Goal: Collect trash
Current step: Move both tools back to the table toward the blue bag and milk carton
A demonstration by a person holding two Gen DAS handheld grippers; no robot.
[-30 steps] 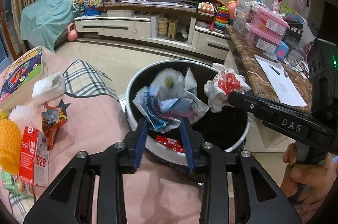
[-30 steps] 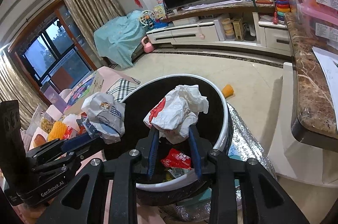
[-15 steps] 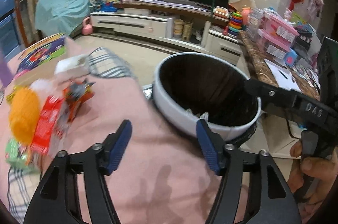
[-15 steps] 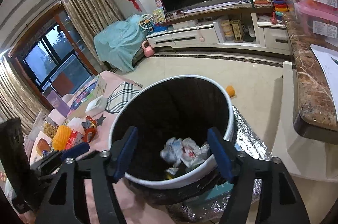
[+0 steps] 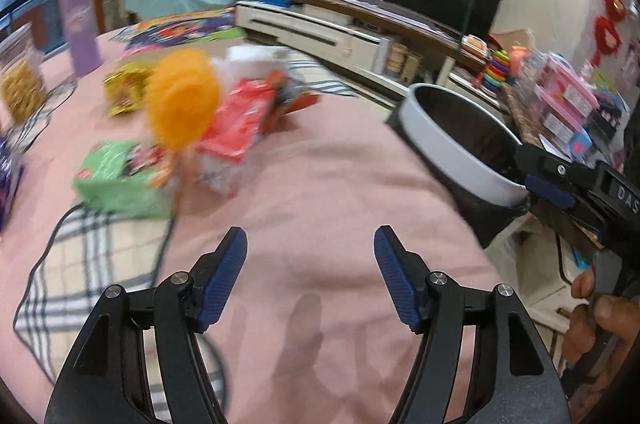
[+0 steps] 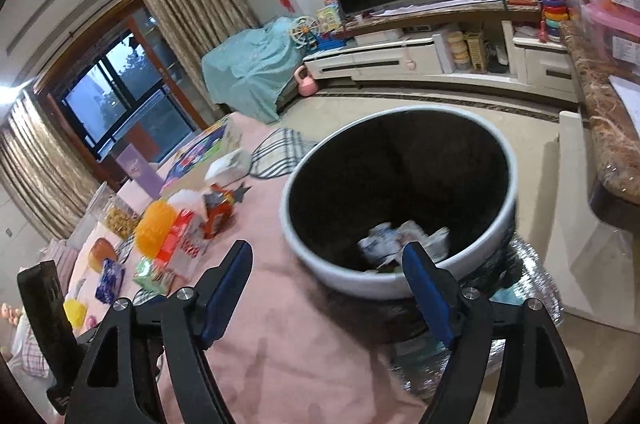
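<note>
A black bin with a white rim (image 6: 400,284) stands against the edge of the pink-clothed table (image 5: 320,184); crumpled white bags (image 6: 404,238) lie at its bottom. My right gripper (image 6: 328,249) hovers at the bin's near rim, its jaws opening, with nothing between them. My left gripper (image 5: 310,236) is open and empty above the pink cloth, aimed at a blurred heap of trash: an orange foam net (image 5: 182,96), a red carton (image 5: 236,128), a green packet (image 5: 116,180) and a yellow packet (image 5: 124,88). In the left wrist view the bin (image 5: 452,152) sits at the right.
A dark cable (image 5: 40,264) trails over the checked cloth at the left. A snack jar (image 5: 20,84) and a purple box (image 5: 82,36) stand at the table's far left. A marble counter (image 6: 600,128) flanks the bin on the right. A hand (image 5: 592,312) holds the right gripper's handle.
Both grippers opened and their crumpled bags dropped into the bin. The left gripper swung left from the bin toward the trash heap on the table; the right gripper drew back a little.
</note>
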